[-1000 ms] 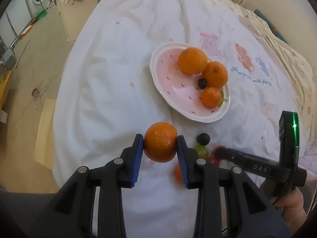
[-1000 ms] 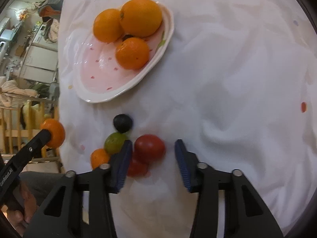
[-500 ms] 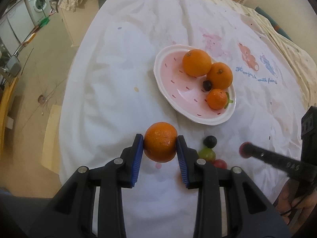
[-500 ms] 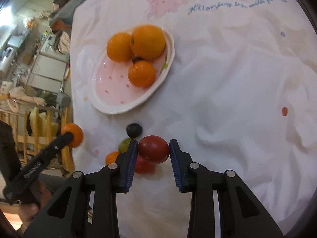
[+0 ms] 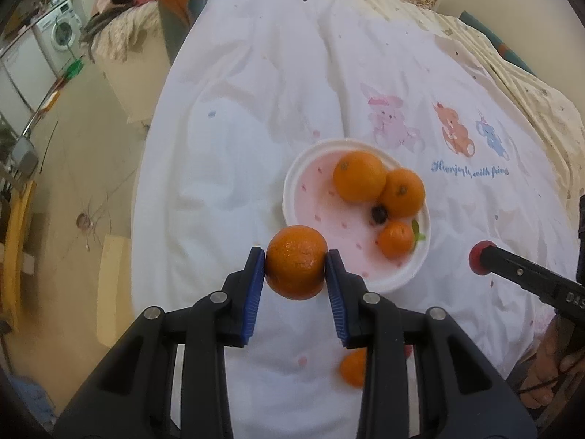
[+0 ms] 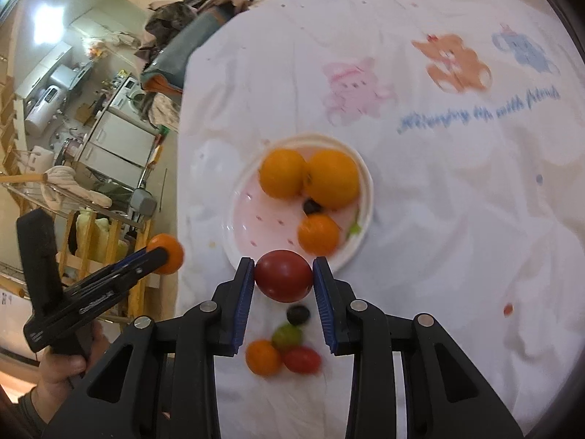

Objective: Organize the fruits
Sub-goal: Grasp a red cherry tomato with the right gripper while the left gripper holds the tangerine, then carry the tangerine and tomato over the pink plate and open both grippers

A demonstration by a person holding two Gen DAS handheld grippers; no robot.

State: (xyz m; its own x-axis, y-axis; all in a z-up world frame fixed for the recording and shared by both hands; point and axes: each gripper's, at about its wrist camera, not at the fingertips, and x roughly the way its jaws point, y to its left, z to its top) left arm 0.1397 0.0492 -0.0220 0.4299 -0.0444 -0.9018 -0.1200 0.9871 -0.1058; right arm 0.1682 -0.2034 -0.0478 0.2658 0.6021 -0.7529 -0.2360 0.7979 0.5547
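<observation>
My left gripper (image 5: 295,269) is shut on an orange (image 5: 296,261), held in the air just short of the pink plate (image 5: 310,197). The plate carries three oranges and a small dark berry (image 5: 379,214). My right gripper (image 6: 283,276) is shut on a red tomato (image 6: 283,275), lifted above the cloth near the plate (image 6: 248,219). Under it on the white cloth lie a dark berry (image 6: 298,314), a green fruit (image 6: 287,334), a small orange (image 6: 262,357) and a small red tomato (image 6: 302,360). In the left wrist view the tomato (image 5: 482,258) shows at the tip of the right gripper.
The white cloth with cartoon animal prints (image 5: 420,124) covers a bed-like surface. Its left edge drops to a beige floor (image 5: 73,168). A washing machine (image 5: 60,36) and clutter stand far left. A hand (image 6: 62,369) holds the left gripper's handle.
My right gripper closed on the red tomato and lifted it off the cloth. My left gripper rose and moved toward the plate with the orange still held.
</observation>
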